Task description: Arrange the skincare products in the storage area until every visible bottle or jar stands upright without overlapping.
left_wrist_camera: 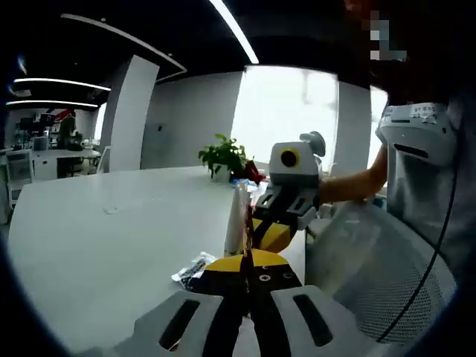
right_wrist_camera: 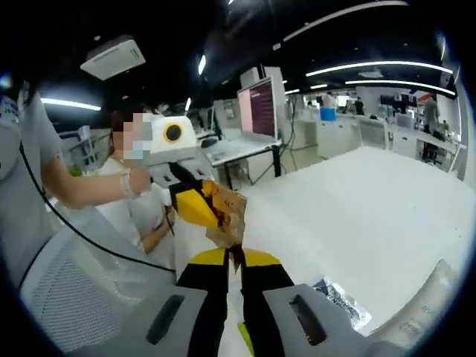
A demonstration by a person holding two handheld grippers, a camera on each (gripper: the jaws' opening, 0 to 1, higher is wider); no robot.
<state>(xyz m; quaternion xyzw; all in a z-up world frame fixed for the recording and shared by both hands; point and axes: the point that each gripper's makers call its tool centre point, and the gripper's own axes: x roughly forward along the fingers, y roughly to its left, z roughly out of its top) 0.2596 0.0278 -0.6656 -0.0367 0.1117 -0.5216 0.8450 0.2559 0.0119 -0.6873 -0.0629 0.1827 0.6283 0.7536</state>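
A flat pouch, pale with a pink edge (left_wrist_camera: 239, 216) in the left gripper view and brown (right_wrist_camera: 227, 212) in the right gripper view, hangs upright in the air above the white table (left_wrist_camera: 111, 230). My left gripper (left_wrist_camera: 248, 262) is shut on its lower edge. From the right, my right gripper (left_wrist_camera: 264, 227) grips the same pouch. In the right gripper view my right gripper (right_wrist_camera: 236, 260) is shut on the pouch's bottom, and my left gripper (right_wrist_camera: 202, 207) clamps it from the left. A small black-and-white sachet (left_wrist_camera: 195, 266) (right_wrist_camera: 338, 300) lies flat on the table.
A potted plant (left_wrist_camera: 223, 158) stands at the table's far edge. A white mesh chair (left_wrist_camera: 372, 260) (right_wrist_camera: 89, 282) is close by, with a person (left_wrist_camera: 416, 149) beside it. A clear plastic object (right_wrist_camera: 424, 305) lies at the lower right. A monitor (right_wrist_camera: 260, 108) stands on a desk behind.
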